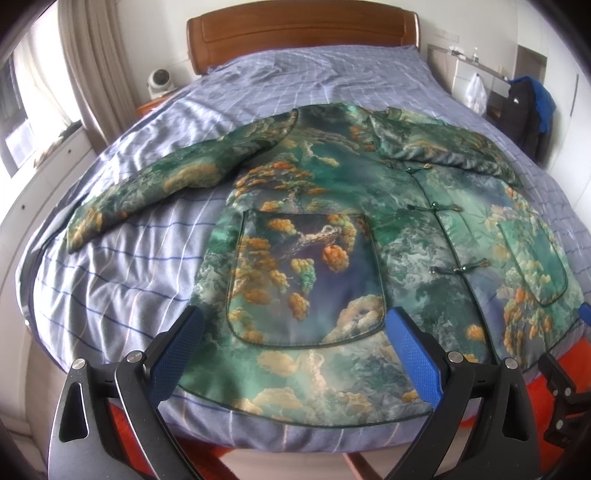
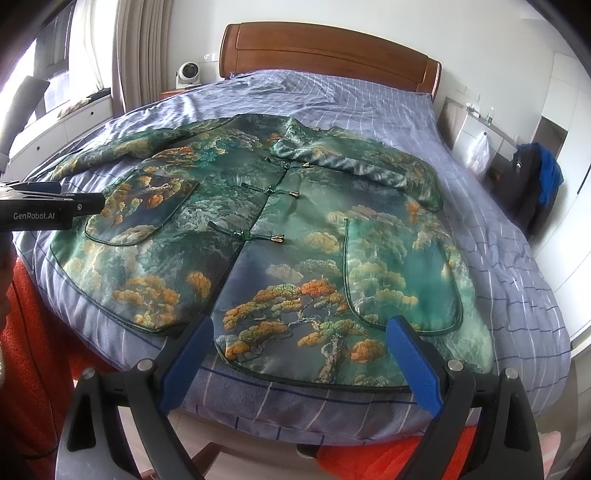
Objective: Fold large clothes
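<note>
Jacket [image 1: 332,221] is laid flat, front up and fastened, on the bed [image 1: 110,280], one sleeve already across the chest. Left gripper [image 1: 295,350] and right gripper [image 2: 299,360] are held spread and empty at six o'clock by the hem. Folding is judged barely begun; the sleeve at nine o'clock should be grasped next.

The green landscape-printed padded jacket [image 1: 332,206] lies spread front-up on the blue checked bed cover [image 1: 122,280], hem at the near edge, collar toward the brown wooden headboard [image 1: 303,33] behind. One sleeve [image 1: 147,184] stretches out to the left; the other [image 2: 369,166] lies folded across the right shoulder. A patch pocket [image 1: 306,280] sits on each front panel, with the knot fastenings [image 2: 258,236] running between them. The left gripper [image 1: 295,354] hangs before the left pocket, the right gripper [image 2: 299,362] before the right panel's hem. A small white fan [image 2: 188,74] stands left of the headboard.
</note>
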{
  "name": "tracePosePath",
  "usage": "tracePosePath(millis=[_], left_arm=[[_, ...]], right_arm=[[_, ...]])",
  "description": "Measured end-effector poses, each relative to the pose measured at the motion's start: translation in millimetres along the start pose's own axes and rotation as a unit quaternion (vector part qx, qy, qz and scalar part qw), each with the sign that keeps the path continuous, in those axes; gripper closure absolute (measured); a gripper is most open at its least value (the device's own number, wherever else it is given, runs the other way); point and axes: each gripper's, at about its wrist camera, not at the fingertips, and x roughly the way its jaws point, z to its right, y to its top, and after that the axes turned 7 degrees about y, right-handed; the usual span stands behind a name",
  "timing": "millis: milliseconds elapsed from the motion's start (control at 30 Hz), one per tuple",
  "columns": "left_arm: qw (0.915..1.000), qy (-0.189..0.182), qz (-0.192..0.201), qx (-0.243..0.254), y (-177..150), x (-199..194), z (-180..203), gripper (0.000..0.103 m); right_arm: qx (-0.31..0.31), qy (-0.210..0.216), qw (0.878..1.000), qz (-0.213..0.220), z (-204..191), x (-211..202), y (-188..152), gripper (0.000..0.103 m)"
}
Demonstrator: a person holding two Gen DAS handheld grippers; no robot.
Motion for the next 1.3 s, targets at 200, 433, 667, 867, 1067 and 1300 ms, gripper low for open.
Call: tracePosePath(millis=[200,433,667,867,1067,1300], left_arm=[[1.0,0.0,0.0,0.0,0.5,0.7,-0.6,0.004],[1.0,0.001,-0.001,0.0,-0.1,1.1,-0.5,0.004],[1.0,0.001,-0.003,0.0,-0.8,2.0,-0.3,0.004],[0.9999,0.009,-0.003,0.01,-0.7,5.7,1.1,0.004],[0.9997,0.025,0.002,0.003,19.5,27.0,-28.7,0.004],[0.9735,-0.098,-0.049,-0.201,51.9,95.0,-158.7,0.004]], right_arm=[[0.0,0.002,1.0,-0.003,-1.0,2.1,-0.4,0.009],[0.002,0.003,1.0,-0.004,-1.3,2.8,-1.0,0.009],[0.001,0.003,1.0,-0.004,-1.2,2.7,-1.3,0.009],[0.003,0.005,1.0,-0.006,-1.5,3.5,-2.0,0.009],[0.01,0.006,1.0,0.0,0.7,2.1,-3.3,0.009],[0.017,0.003,1.0,-0.009,5.5,5.6,-2.9,0.009]])
